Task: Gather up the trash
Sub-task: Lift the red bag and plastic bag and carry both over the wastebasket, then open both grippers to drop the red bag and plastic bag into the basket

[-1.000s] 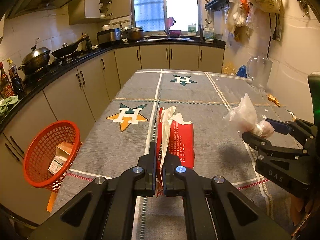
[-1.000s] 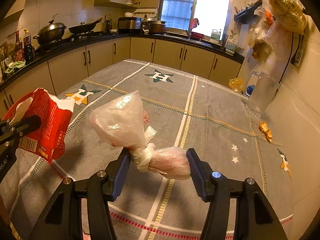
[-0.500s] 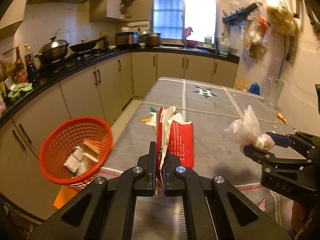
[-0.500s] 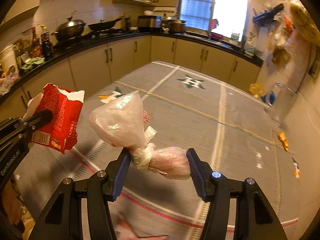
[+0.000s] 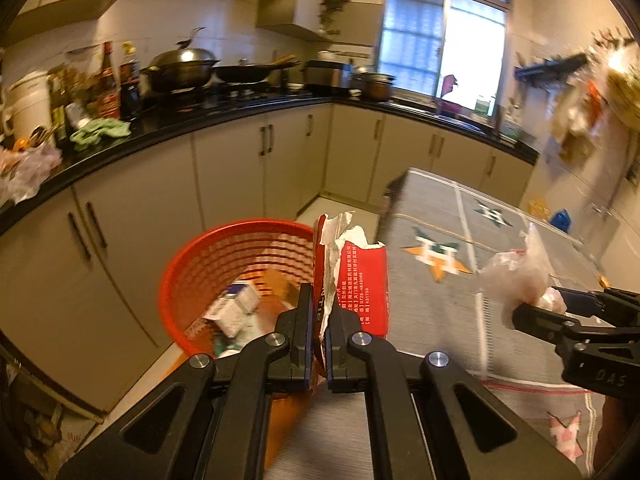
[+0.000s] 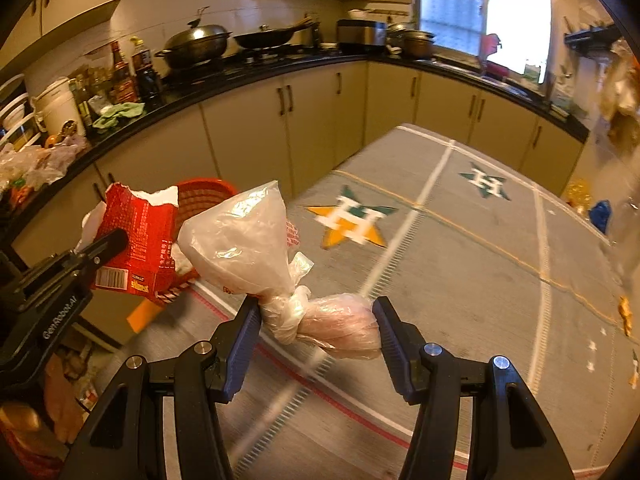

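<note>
The left tongs (image 5: 318, 332) are swinging out past the surface (image 5: 440, 312) edge, clamping one torn red packet (image 5: 360, 280) that is now hanging beside the one orange basket (image 5: 224, 256), nearer than a second ago. The right tongs (image 6: 316, 320) are still gripping one knotted plastic bag (image 6: 256, 248) above the surface.

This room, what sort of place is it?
A home kitchen, most likely. A lidded wok and a frying pan sit on the stove along a black counter, with beige cabinets below and sauce bottles at the side.
</note>
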Motion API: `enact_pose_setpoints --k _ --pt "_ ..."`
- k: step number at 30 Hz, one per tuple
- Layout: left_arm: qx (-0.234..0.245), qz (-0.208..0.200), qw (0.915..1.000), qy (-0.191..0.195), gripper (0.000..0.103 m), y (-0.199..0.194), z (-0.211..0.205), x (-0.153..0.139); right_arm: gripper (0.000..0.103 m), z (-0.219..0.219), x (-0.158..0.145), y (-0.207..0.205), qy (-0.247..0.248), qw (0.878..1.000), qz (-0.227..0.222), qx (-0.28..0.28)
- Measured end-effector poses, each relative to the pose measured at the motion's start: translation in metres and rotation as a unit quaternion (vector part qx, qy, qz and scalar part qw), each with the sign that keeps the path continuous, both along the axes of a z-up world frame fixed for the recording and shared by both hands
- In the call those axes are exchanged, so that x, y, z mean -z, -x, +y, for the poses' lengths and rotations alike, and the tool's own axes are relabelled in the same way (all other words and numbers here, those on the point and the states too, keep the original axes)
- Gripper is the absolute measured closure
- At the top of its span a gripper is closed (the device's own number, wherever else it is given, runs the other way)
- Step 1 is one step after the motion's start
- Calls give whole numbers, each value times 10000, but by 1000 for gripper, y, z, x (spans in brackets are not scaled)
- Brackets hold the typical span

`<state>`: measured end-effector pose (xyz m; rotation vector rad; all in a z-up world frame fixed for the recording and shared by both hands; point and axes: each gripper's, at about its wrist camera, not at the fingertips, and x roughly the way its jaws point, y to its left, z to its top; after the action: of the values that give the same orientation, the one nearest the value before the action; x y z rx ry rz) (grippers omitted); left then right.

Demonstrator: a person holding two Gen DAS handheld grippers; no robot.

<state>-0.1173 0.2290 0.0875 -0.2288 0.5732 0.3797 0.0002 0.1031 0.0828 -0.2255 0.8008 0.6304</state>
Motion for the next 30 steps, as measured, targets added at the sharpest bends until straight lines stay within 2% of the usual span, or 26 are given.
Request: enact_pose_setpoints --k 11,30 --pt "-472 116 9988 92 99 6 55 14 41 65 2 -9 -202 9981 406 -422" --pt "-663 330 9969 259 99 -3 91 41 41 146 26 -45 -538 9878 1301 -673"
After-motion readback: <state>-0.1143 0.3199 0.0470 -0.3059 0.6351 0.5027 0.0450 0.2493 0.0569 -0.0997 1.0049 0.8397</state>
